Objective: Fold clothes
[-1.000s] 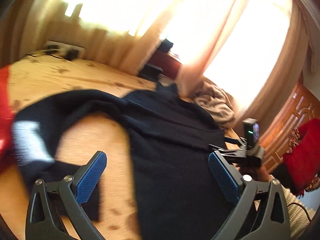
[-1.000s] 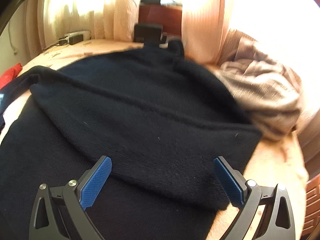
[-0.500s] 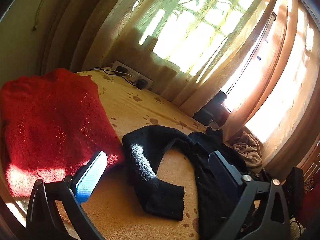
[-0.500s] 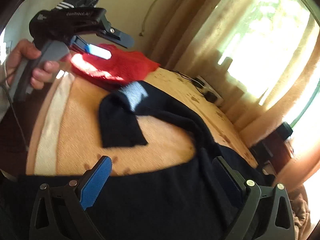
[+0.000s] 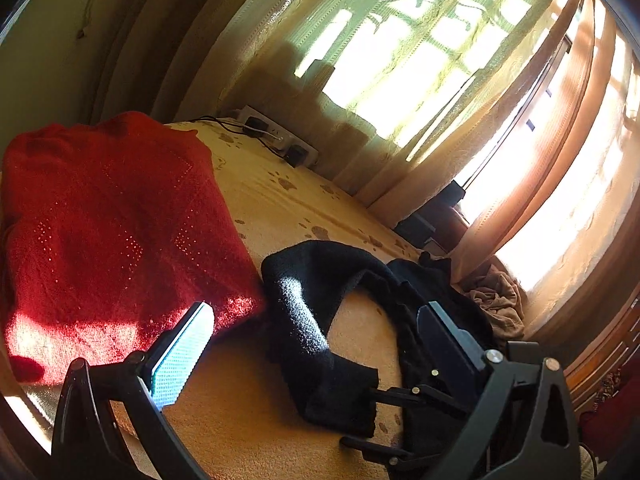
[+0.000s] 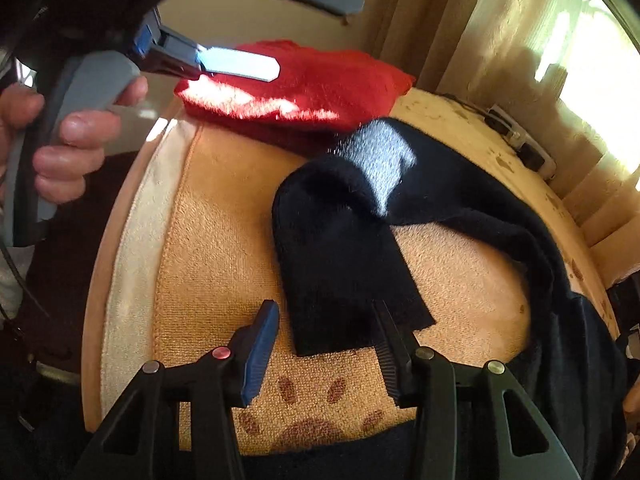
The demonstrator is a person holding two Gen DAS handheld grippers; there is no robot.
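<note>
The black sweater [image 6: 460, 200] lies on the tan paw-print bedspread [image 6: 224, 248], one sleeve [image 5: 304, 320] curled out with its cuff flat, just beside a folded red sweater [image 5: 112, 232]. The right gripper [image 6: 326, 344] is closing around that cuff, pads not yet pressing. Only the right view shows a hand [image 6: 60, 136] holding the left gripper [image 5: 320, 352] (fingers spread, empty); the left view alone shows a beige garment [image 5: 496, 304] by the curtains [image 5: 400, 60]
</note>
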